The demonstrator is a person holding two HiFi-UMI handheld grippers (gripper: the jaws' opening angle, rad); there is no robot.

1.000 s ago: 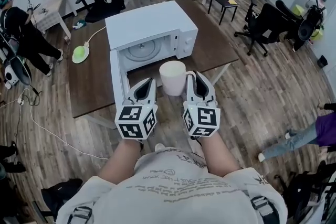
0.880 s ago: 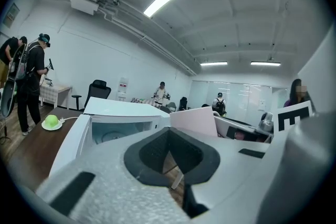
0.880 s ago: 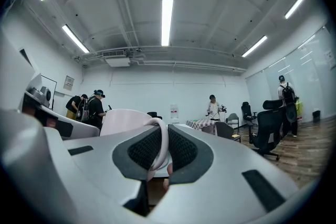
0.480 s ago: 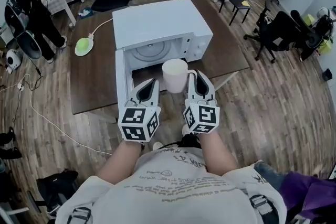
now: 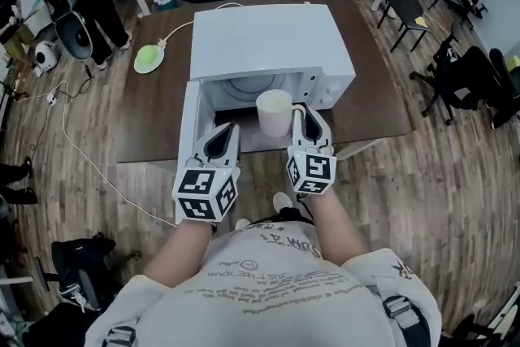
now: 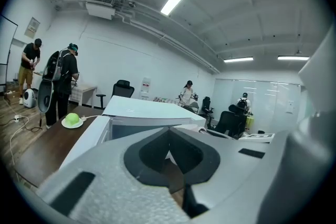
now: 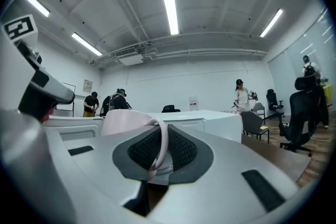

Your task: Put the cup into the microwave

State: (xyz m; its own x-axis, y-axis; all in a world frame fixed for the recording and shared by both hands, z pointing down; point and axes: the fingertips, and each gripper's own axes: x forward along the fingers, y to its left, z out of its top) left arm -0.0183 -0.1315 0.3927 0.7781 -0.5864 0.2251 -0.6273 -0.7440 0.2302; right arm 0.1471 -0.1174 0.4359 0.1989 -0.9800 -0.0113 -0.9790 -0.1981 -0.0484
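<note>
Since a second ago the cup (image 5: 274,111) has moved closer to the microwave (image 5: 268,41) and now hangs at its open mouth, cavity straight ahead. The right gripper (image 5: 302,119) clamps the cup's handle (image 7: 161,144). The left gripper (image 5: 224,134), clenched and empty, sits beside the microwave's door (image 5: 188,126).

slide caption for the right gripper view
Right hand-held gripper pinches the cup by its handle, white microwave just beyond.

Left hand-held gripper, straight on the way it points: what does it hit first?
Likely the white box-shaped microwave, entering its open cavity beside the swung-open door; depth unclear.
</note>
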